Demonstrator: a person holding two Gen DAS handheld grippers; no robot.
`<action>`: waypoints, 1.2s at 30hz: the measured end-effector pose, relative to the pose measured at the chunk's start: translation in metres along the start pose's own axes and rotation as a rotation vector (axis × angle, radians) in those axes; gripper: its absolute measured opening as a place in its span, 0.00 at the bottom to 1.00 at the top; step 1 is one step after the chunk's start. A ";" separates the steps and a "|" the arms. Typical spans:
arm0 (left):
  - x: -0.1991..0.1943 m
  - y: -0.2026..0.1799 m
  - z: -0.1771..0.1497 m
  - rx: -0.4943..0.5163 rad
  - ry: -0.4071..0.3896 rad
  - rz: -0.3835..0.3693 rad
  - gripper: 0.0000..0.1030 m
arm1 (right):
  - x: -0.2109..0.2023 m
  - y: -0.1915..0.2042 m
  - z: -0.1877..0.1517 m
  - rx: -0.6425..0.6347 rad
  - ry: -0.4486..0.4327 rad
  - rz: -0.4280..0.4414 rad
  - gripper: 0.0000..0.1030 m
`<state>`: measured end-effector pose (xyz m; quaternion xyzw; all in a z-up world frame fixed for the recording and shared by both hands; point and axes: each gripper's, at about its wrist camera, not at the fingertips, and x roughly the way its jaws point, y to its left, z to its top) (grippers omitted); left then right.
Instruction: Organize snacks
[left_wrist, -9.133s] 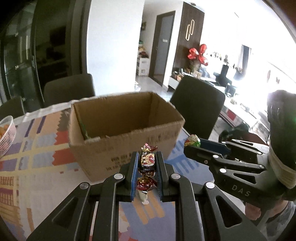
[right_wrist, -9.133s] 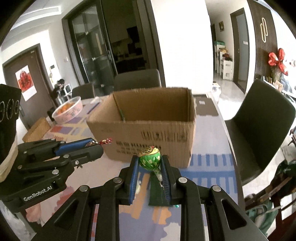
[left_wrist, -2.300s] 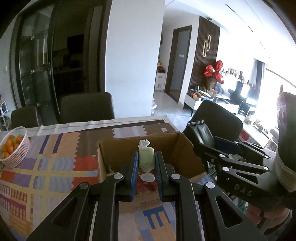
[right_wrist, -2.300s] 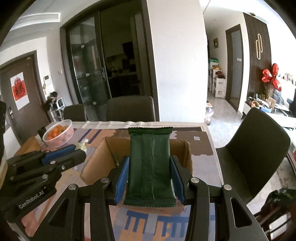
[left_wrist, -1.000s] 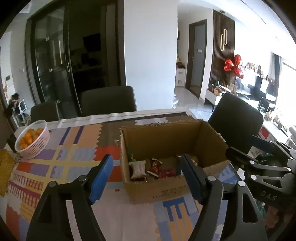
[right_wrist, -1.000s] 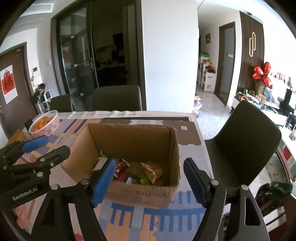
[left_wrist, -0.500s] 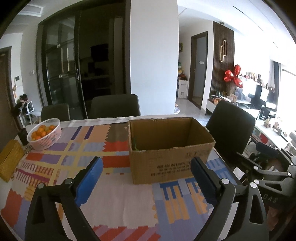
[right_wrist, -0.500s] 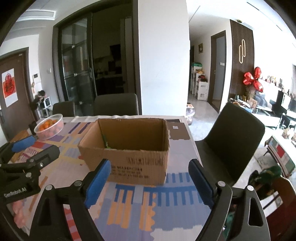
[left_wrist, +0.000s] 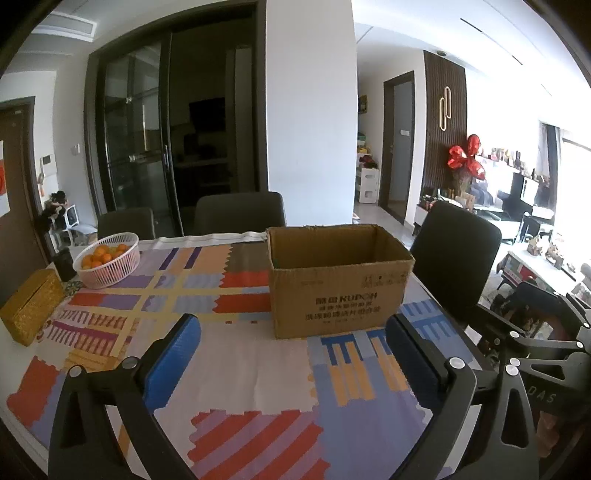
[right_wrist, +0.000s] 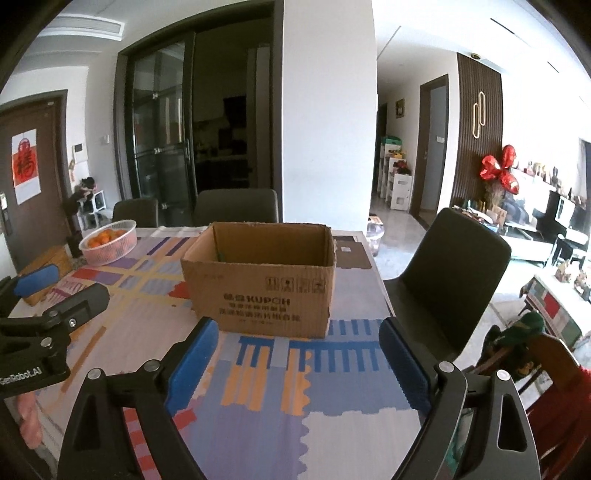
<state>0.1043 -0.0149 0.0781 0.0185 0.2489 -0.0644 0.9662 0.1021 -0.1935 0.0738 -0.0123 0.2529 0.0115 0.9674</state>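
The cardboard box (left_wrist: 338, 280) sits open-topped on my patterned tablecloth (left_wrist: 236, 369), ahead of both tools and apart from them. My left gripper (left_wrist: 291, 334) and right gripper (right_wrist: 293, 338) are both spreading wider, nothing between their blue pads. A basket of oranges (left_wrist: 107, 258) stands far left.

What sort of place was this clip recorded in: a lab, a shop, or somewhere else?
Most likely a home's dining area, open to a living room. A dining table under a patchwork cloth is ringed by dark chairs, with a basket of oranges and a cardboard box on it, and a hallway and glass sliding doors behind.
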 end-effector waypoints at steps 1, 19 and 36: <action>-0.003 -0.001 -0.002 0.005 -0.001 0.000 0.99 | -0.003 0.001 -0.002 0.000 -0.002 0.001 0.87; -0.036 -0.007 -0.023 0.009 -0.025 0.000 1.00 | -0.043 0.004 -0.025 -0.007 -0.049 0.000 0.87; -0.043 -0.009 -0.024 0.020 -0.043 0.035 1.00 | -0.045 -0.001 -0.033 0.017 -0.041 0.008 0.88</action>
